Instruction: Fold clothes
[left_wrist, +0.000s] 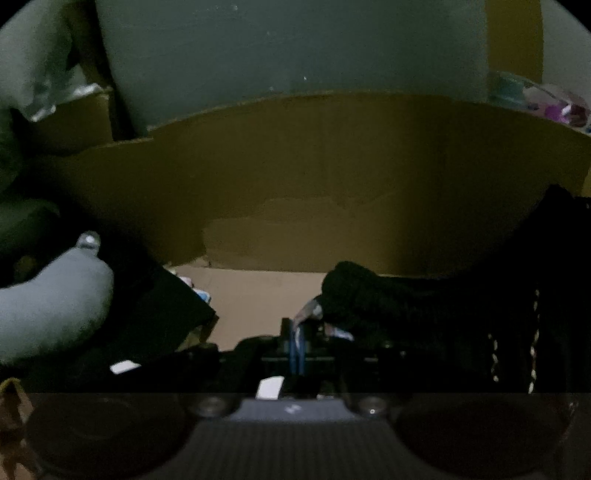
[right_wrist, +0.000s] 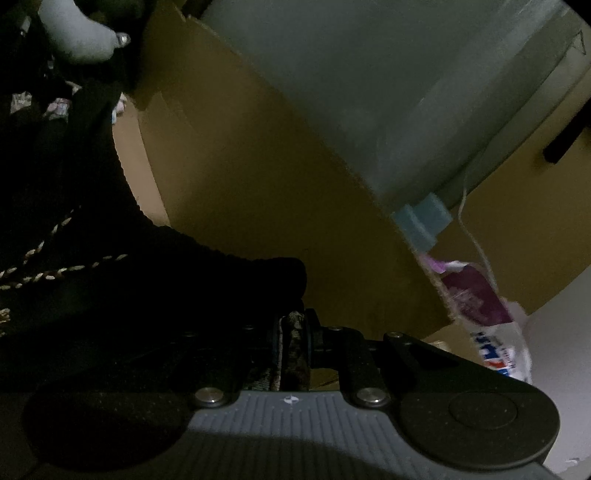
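Note:
The scene is dim. A black knit garment (left_wrist: 424, 306) with pale stitched trim (left_wrist: 532, 332) lies bunched at the right in the left wrist view. My left gripper (left_wrist: 297, 339) has its blue-edged fingers pressed together on an edge of that fabric. In the right wrist view the same black garment (right_wrist: 92, 266), trimmed with light braid (right_wrist: 55, 273), fills the left side. My right gripper (right_wrist: 291, 332) is shut on a fold of the black cloth with a patterned lining showing between the fingers.
A brown cardboard box wall (left_wrist: 314, 177) stands close ahead, its pale floor (left_wrist: 258, 295) below. A grey padded shape (left_wrist: 55, 299) sits at left. A grey-green wall (right_wrist: 388, 92), a blue block (right_wrist: 424, 221) and a purple-and-white packet (right_wrist: 476, 299) lie to the right.

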